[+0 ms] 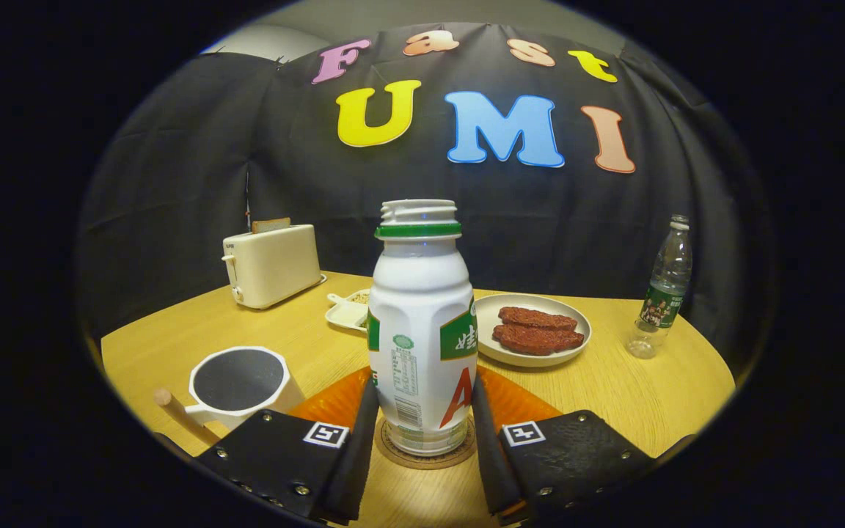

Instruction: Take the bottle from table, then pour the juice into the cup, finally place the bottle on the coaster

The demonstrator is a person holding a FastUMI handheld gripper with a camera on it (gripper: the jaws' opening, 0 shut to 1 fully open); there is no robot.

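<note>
A white juice bottle point(422, 323) with a green neck ring, a green label and no cap stands upright on a round cork coaster point(459, 456). My gripper point(424, 383) is shut on the bottle; both black fingers press against its lower sides. A white cup point(239, 381) with a dark inside and a wooden handle sits just ahead of the left finger, left of the bottle.
An orange mat point(518, 403) lies under the coaster. Beyond the bottle are a plate of brown meat slices point(536, 330), a small white dish point(349, 312), a cream toaster point(272, 264) at the back left and a clear water bottle point(663, 290) at the right.
</note>
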